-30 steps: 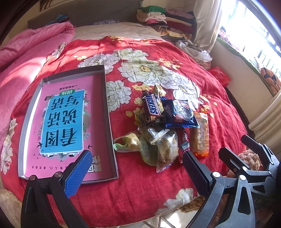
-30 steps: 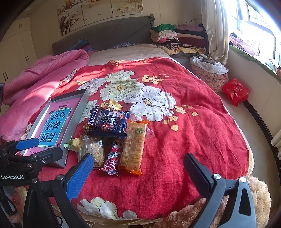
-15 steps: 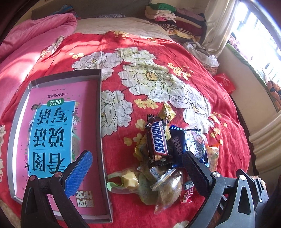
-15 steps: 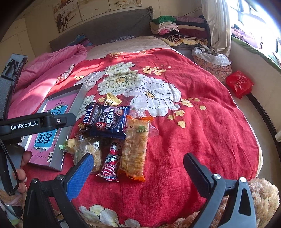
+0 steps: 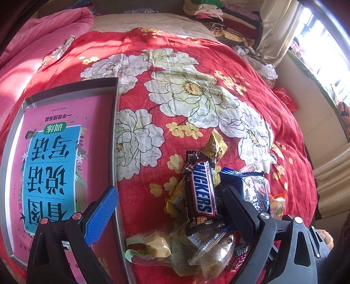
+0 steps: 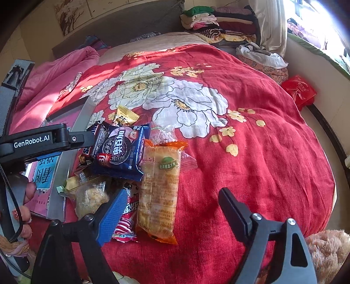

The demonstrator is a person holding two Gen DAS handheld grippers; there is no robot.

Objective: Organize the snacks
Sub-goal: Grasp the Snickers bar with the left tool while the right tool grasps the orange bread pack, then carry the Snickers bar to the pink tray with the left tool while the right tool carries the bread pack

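Observation:
A heap of wrapped snacks lies on the red flowered bedspread (image 5: 196,65). On top are a Snickers bar (image 5: 202,192) and a dark blue Oreo pack (image 6: 119,150). A long orange-ended bread pack (image 6: 158,192) lies on the heap's right side. My left gripper (image 5: 170,207) hovers over the heap, its jaws closing, with the Snickers bar between the fingers but not pressed. My right gripper (image 6: 172,209) hangs above the near end of the bread pack, its jaws closing too, the pads clear of the pack. A grey tray (image 5: 114,135) with a pink book (image 5: 52,166) in it sits left of the snacks.
A pink quilt (image 5: 26,56) is bunched at the bed's left side. Folded clothes (image 6: 218,19) are stacked at the head. A red bag (image 6: 298,91) lies on the floor to the right. A brown plush toy (image 6: 328,251) sits at the near right corner.
Both grippers have come forward and down toward the snack heap. Both pairs of jaws have narrowed, the right more. The left gripper's body now shows in the right wrist view.

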